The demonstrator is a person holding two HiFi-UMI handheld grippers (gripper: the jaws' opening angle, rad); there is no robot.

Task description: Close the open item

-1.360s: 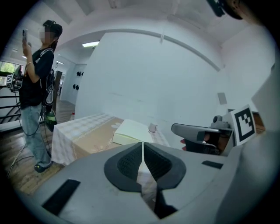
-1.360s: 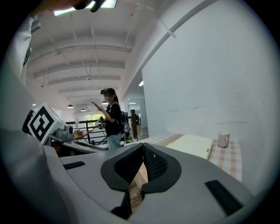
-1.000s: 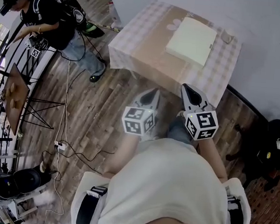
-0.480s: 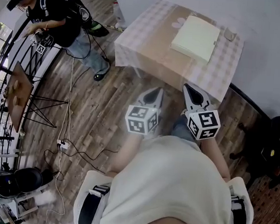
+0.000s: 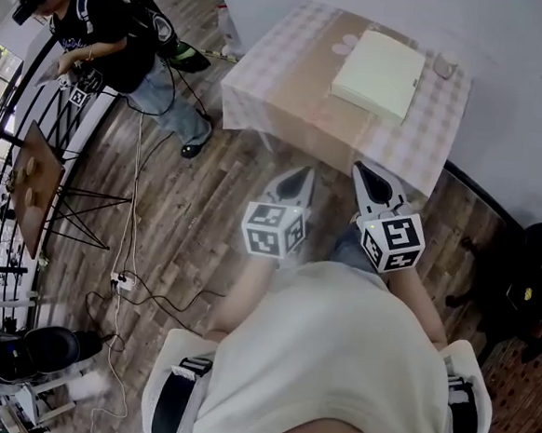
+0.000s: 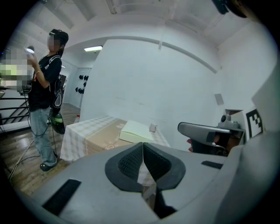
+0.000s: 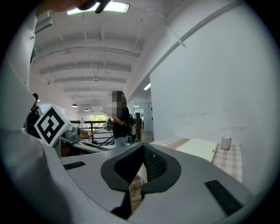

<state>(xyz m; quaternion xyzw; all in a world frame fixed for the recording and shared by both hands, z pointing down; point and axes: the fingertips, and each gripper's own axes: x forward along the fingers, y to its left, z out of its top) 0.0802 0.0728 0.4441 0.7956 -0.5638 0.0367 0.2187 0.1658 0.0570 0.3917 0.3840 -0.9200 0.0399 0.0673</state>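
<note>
**both grippers shut and empty, short of the table**

head view: two grippers, the left gripper (image 5: pixel 301 173) and the right gripper (image 5: pixel 361 169), are held side by side close to the body. they point at the one table (image 5: pixel 291 82) but stop well short of it. i'd judge that suits someone about to reach as well as someone already done. on the cloth lie one pale flat box (image 5: pixel 379 72), lid down as far as i can see, and one small cup (image 5: pixel 445 64) by the wall. one other person (image 5: pixel 107 39) stands well apart.

left gripper view: jaws pressed together, nothing between them; the box lies well ahead.

right gripper view: jaws meet at the tips, holding nothing; same box and cup ahead.
</note>
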